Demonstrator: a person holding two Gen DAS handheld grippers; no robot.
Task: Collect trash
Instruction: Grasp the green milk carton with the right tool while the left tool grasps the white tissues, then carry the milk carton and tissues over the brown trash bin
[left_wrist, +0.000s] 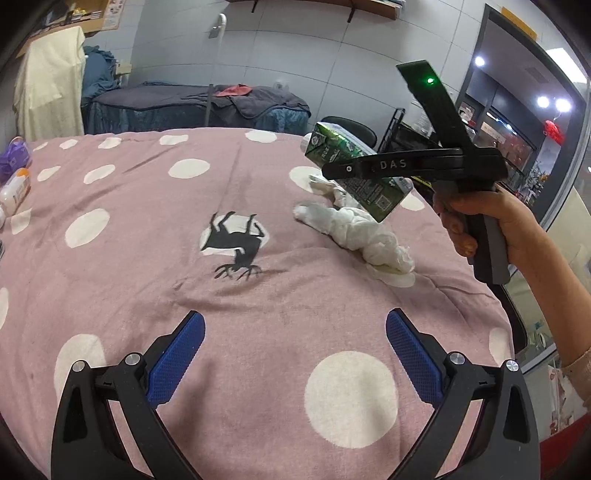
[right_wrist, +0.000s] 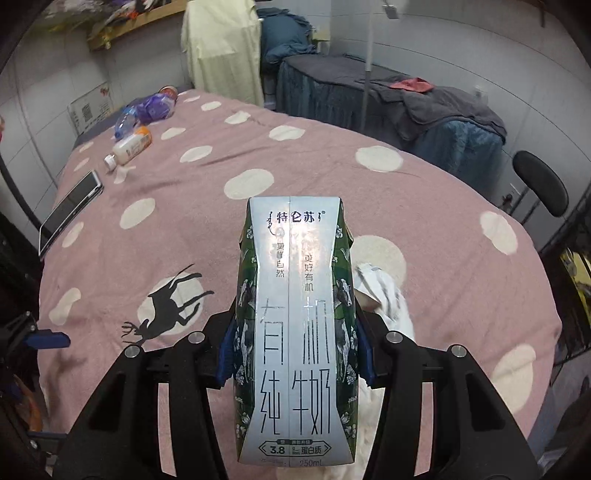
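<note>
Milk carton (right_wrist: 295, 332) pinched between blue pads of right gripper (right_wrist: 295, 354), lifted above pink polka-dot blanket (right_wrist: 221, 229); crumpled white tissue (left_wrist: 354, 229) lies just beneath. Left gripper (left_wrist: 295, 343) jaws spread wide, empty, hovering over blanket near deer print (left_wrist: 236, 243)

Bed's got a pink blanket (right_wrist: 192, 206) on it, white polka dots everywhere plus a black deer print (left_wrist: 236, 245) on one of the dots. Crumpled white tissue (left_wrist: 354, 229) sits near the right side. Over by the far left edge there's a little pile: a purple bag (right_wrist: 155, 107), a clear plastic bottle (right_wrist: 125, 122), a white bottle with an orange label (right_wrist: 131, 147) lying down, and a phone (right_wrist: 70, 212) flat nearby.
</note>
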